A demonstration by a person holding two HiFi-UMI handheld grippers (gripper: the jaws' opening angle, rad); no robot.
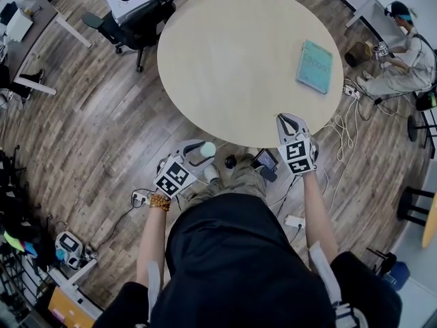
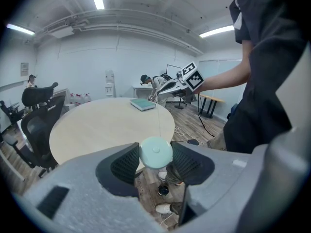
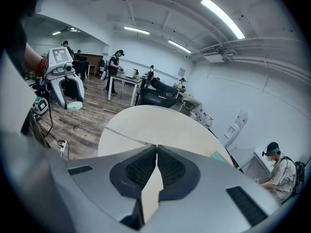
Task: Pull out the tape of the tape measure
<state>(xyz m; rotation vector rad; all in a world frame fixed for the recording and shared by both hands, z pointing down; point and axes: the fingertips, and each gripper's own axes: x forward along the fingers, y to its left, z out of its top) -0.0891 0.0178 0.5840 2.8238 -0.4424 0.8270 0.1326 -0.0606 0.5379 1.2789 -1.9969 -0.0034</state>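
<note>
A round pale-green tape measure (image 2: 156, 152) sits pinched between the jaws of my left gripper (image 2: 156, 165), held low beside the table's near edge. In the head view that tape measure (image 1: 208, 149) shows at the tip of the left gripper (image 1: 200, 152). My right gripper (image 1: 280, 117) is over the table's near rim, its jaws closed on the tape's end. A thin tape (image 2: 158, 123) runs taut from the case up to the right gripper (image 2: 156, 99). In the right gripper view the jaws (image 3: 157, 152) press together, and the left gripper (image 3: 68, 89) with the tape measure (image 3: 74, 106) is far left.
A round beige table (image 1: 232, 60) carries a teal book (image 1: 314, 65) at its right side. A black office chair (image 1: 136, 19) stands behind it. A person (image 1: 403, 53) sits on the floor at far right. Cables and a power strip (image 1: 293, 221) lie by my feet.
</note>
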